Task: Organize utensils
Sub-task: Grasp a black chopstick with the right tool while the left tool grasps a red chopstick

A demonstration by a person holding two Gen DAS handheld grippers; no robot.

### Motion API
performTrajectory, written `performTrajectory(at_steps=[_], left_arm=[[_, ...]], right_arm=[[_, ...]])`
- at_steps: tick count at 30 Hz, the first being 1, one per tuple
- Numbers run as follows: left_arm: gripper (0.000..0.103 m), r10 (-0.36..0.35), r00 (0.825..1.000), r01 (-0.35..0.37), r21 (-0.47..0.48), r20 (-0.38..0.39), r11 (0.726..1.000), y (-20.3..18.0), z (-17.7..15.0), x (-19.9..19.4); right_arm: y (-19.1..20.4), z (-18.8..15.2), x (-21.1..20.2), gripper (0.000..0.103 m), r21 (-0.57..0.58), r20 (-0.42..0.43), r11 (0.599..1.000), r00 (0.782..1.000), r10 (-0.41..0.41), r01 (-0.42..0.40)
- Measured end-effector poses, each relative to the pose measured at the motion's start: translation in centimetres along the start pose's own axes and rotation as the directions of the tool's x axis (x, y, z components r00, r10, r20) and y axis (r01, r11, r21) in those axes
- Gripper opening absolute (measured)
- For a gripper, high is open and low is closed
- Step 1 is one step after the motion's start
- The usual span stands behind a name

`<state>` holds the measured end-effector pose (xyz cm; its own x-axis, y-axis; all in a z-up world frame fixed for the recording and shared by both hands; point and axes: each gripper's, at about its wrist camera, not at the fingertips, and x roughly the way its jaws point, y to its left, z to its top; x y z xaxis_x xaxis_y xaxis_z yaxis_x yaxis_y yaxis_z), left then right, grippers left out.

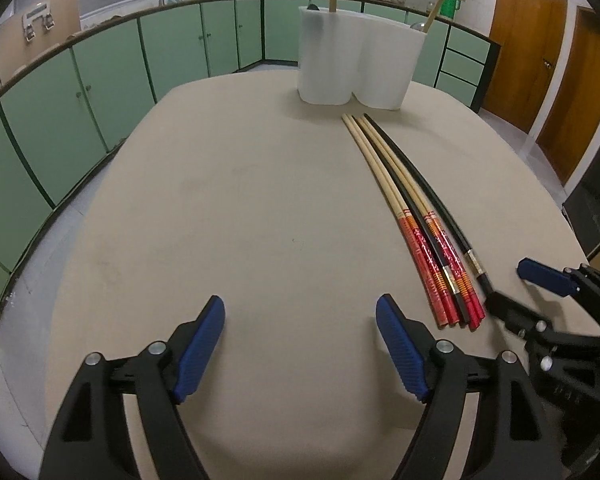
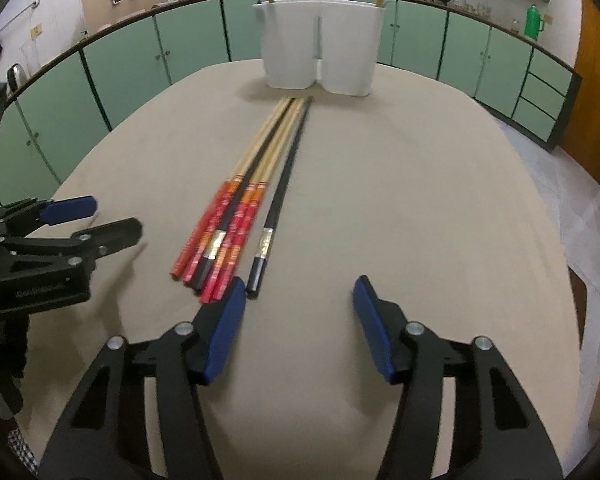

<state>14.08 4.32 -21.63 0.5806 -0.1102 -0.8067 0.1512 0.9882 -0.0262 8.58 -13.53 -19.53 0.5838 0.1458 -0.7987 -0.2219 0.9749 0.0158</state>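
Observation:
Several chopsticks lie side by side on the beige table: wooden ones with red handles [image 1: 420, 236] [image 2: 236, 208] and black ones [image 1: 440, 204] [image 2: 284, 184], tips pointing at a white two-compartment holder [image 1: 356, 60] [image 2: 320, 44] at the far edge. Wooden sticks stand in each compartment. My left gripper [image 1: 300, 344] is open and empty, left of the handle ends. My right gripper [image 2: 300, 328] is open and empty, just behind the handle ends; its left pad [image 2: 224, 332] is close to the red handles. It also shows in the left wrist view [image 1: 512, 288].
The beige table [image 1: 240, 220] is rounded, with its edges close on both sides. Green cabinets [image 1: 100, 80] run behind it and brown doors [image 1: 560, 60] stand at the right. The left gripper appears at the left of the right wrist view [image 2: 96, 220].

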Motion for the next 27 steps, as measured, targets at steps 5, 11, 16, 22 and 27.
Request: performTrajectory(at_steps=[5, 11, 16, 22, 27], left_arm=[[0.078, 0.002, 1.0, -0.002, -0.009, -0.003, 1.0, 0.2, -0.2, -0.2], [0.078, -0.017, 1.0, 0.017, -0.02, -0.01, 1.0, -0.1, -0.3, -0.2], [0.078, -0.05, 0.999, 0.049, -0.019, -0.019, 0.999, -1.0, -0.3, -0.2], [0.079, -0.094, 0.995, 0.094, 0.017, -0.022, 0.995, -3.3, -0.2, 0.0], [0.079, -0.065, 0.998, 0.066, 0.045, -0.014, 0.997, -4.5, 0.0, 0.6]], right_arm=[[-1.0, 0.0, -0.3, 0.054, 0.038, 0.004, 0.999, 0.999, 0.032, -0.032], [0.0, 0.4, 0.4, 0.028, 0.019, 0.009, 0.997, 0.997, 0.074, -0.074], [-0.2, 0.6, 0.5, 0.006, 0.029, 0.01, 0.995, 0.995, 0.098, -0.098], [-1.3, 0.2, 0.1, 0.006, 0.047, 0.014, 0.997, 0.998, 0.06, -0.061], [-1.9, -0.1, -0.1, 0.006, 0.051, 0.016, 0.997, 0.999, 0.05, -0.051]])
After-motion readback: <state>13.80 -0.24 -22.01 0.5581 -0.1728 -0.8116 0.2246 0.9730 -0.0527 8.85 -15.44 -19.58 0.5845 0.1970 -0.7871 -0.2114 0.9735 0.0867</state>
